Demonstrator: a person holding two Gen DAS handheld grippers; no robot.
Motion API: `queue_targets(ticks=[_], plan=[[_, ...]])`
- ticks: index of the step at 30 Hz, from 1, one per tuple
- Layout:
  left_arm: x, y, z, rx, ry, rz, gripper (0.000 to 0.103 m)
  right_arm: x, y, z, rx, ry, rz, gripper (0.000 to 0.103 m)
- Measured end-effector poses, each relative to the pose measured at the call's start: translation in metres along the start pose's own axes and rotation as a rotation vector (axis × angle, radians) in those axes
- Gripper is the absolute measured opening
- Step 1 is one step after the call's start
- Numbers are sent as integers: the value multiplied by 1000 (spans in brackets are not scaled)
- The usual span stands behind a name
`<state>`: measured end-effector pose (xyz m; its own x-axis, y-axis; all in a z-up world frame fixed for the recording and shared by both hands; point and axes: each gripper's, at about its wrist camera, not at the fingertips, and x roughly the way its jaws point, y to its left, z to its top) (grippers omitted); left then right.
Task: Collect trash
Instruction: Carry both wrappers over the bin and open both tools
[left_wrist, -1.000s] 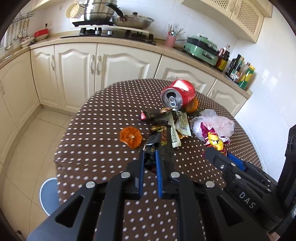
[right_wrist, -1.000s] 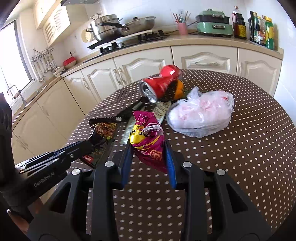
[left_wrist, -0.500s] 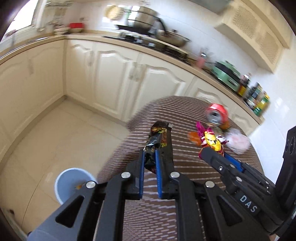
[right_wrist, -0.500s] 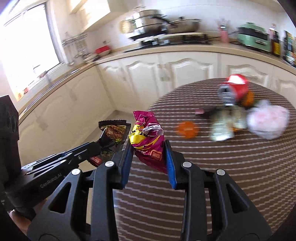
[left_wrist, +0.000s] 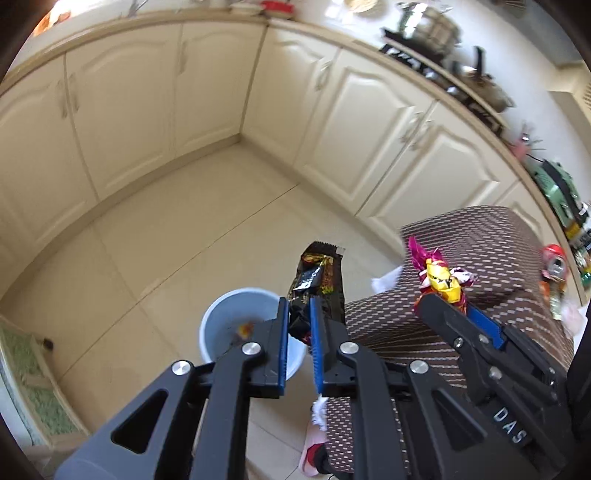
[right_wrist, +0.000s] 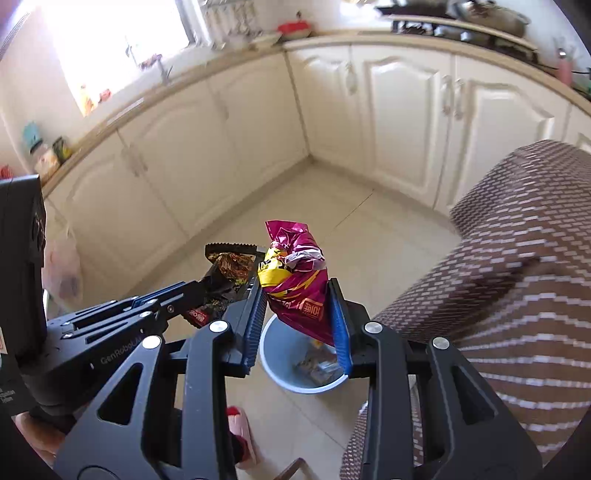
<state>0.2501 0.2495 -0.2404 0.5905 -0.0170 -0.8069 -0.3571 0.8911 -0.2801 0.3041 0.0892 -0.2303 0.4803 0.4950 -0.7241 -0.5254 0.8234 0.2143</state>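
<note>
Holding a crumpled black foil wrapper (left_wrist: 317, 288) pinched in my left gripper (left_wrist: 299, 347) and a magenta snack bag (right_wrist: 295, 284) clamped in my right gripper (right_wrist: 298, 325), I hover both over the near round pale-blue plastic bin (left_wrist: 218, 325), ready for dropping.

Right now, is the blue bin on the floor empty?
No: the right wrist view shows wrappers lying at the bottom of the blue bin.
</note>
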Motion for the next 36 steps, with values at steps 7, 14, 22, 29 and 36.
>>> queue_targets(ticks=[7,14,22,29,36], plan=[[48,32,7,-36,82,30,11,55,-3,-8,21,85,6,33],[76,33,15,-35,135,26,15,87,-15,-6,49,131,6,33],[90,38,11,-63,155,60,18,104,-15,-8,56,154,14,33],[92,43,10,-72,161,69,18,110,-11,-8,50,162,22,33],[89,49,12,-82,155,69,18,114,-1,-5,37,159,32,34]])
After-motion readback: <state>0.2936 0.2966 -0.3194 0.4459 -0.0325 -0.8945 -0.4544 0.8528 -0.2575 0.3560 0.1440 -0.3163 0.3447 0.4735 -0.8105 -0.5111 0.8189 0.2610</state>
